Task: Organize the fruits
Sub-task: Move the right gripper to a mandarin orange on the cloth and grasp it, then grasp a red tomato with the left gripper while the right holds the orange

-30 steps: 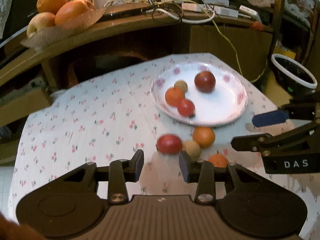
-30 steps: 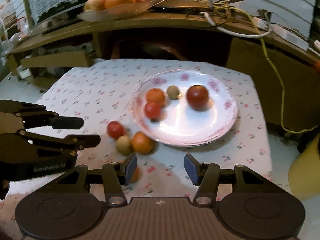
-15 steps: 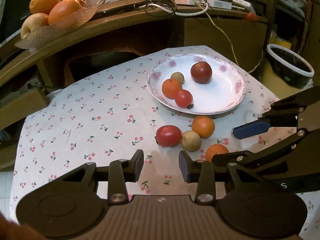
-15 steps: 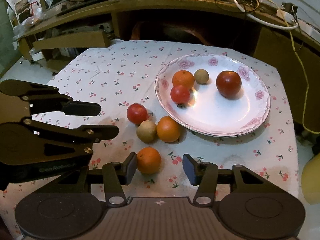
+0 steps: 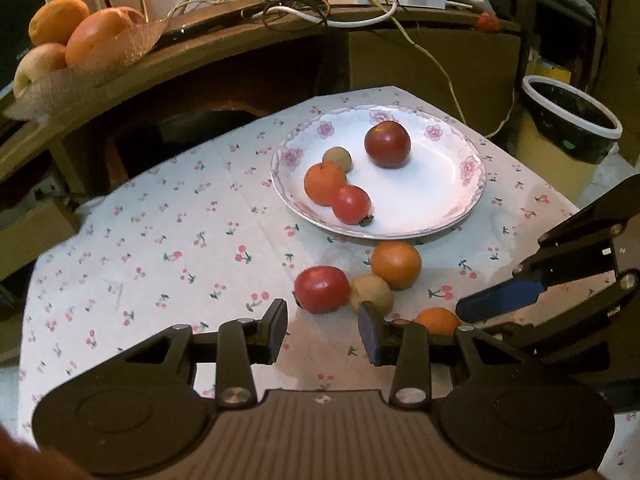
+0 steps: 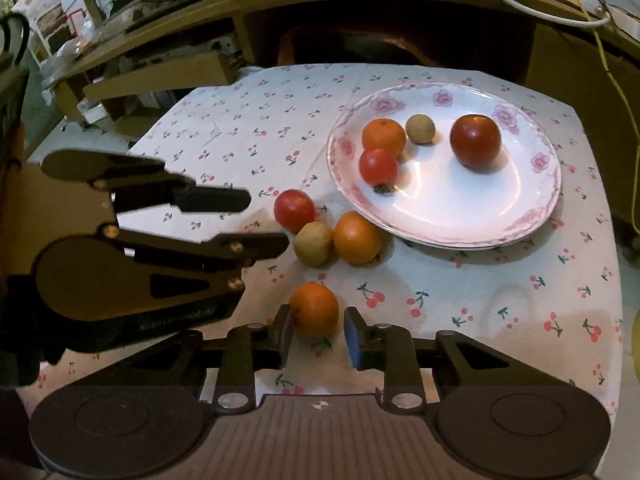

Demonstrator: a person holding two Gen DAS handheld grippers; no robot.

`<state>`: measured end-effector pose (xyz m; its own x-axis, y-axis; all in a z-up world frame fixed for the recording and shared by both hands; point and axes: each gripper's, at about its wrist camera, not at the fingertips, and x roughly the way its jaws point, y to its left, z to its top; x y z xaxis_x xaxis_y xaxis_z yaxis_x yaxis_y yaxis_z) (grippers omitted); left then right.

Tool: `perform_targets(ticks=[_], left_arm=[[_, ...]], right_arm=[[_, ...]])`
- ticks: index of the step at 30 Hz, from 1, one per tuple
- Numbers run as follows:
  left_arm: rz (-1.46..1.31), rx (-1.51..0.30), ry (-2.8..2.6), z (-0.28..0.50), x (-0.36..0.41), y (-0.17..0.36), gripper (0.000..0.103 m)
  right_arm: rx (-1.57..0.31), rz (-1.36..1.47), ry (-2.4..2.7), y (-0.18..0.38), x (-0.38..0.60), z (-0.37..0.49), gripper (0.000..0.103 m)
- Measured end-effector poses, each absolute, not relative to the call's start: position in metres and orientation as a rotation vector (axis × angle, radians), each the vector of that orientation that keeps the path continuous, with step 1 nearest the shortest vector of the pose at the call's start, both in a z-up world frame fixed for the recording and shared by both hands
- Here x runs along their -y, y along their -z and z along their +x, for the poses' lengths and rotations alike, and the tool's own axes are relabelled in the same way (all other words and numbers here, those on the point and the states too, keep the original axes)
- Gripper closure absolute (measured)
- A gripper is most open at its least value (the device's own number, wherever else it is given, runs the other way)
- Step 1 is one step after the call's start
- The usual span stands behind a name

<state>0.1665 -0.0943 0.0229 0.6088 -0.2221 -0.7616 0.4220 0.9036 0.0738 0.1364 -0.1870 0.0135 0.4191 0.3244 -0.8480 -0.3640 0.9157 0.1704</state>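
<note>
A white flowered plate (image 5: 440, 224) (image 6: 460, 240) holds a dark red apple (image 5: 387, 144), a small brown fruit (image 5: 337, 159), an orange (image 5: 325, 182) and a tomato (image 5: 351, 204). In front of it on the tablecloth lie a red tomato (image 5: 322, 289) (image 6: 294, 210), a brown fruit (image 5: 372, 294) (image 6: 313, 243) and an orange (image 5: 396, 264) (image 6: 357, 238). A fourth loose orange (image 6: 314, 314) sits between the fingers of my right gripper (image 6: 319, 334), which is open with a sliver of gap at the right pad. My left gripper (image 5: 323, 326) (image 6: 266, 220) hovers open just short of the loose tomato.
A shelf behind the table carries a dish of large oranges and an apple (image 5: 72, 40) and tangled cables (image 5: 320, 12). A dark bin (image 5: 572, 120) stands beyond the table's right edge. Cardboard boxes (image 6: 160, 76) lie off the far left corner.
My right gripper has come forward around the nearest orange and its jaws have narrowed. The left gripper has crept closer to the loose tomato. No fruit has moved.
</note>
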Motion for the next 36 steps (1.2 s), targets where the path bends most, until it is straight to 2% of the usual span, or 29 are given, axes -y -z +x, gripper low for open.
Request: perform_targets(ticks=[6,9,24,29,31,36], left_arm=[[0.251,-0.834,0.361,0.168,0.081,-0.028,0.058],[0.246,-0.843,0.373,0.168,0.079,-0.026,0.058],[0.361,-0.778,0.505,0.191,0.099,-0.003,0.058],[0.330,-0.796,0.503,0.195,0.101,-0.001,0.061],[0.312,-0.806,0.502,0.194,0.100,0.000,0.065],[0.336,-0.825,0.489,0.178,0.099,-0.003,0.066]], right_arm=[[-1.068,-0.043,-0.442,-0.007,0.181,0.140,0.072],[-1.076,-0.038,-0.457,-0.007,0.178,0.140,0.079],[-1.077,-0.013,-0.404,-0.009,0.198,0.137,0.079],[-1.075,-0.012,-0.392,-0.009,0.202,0.138,0.079],[-1.072,-0.022,-0.381,-0.010,0.203,0.139,0.079],[-1.064,-0.038,-0.366,-0.011,0.205,0.137,0.079]])
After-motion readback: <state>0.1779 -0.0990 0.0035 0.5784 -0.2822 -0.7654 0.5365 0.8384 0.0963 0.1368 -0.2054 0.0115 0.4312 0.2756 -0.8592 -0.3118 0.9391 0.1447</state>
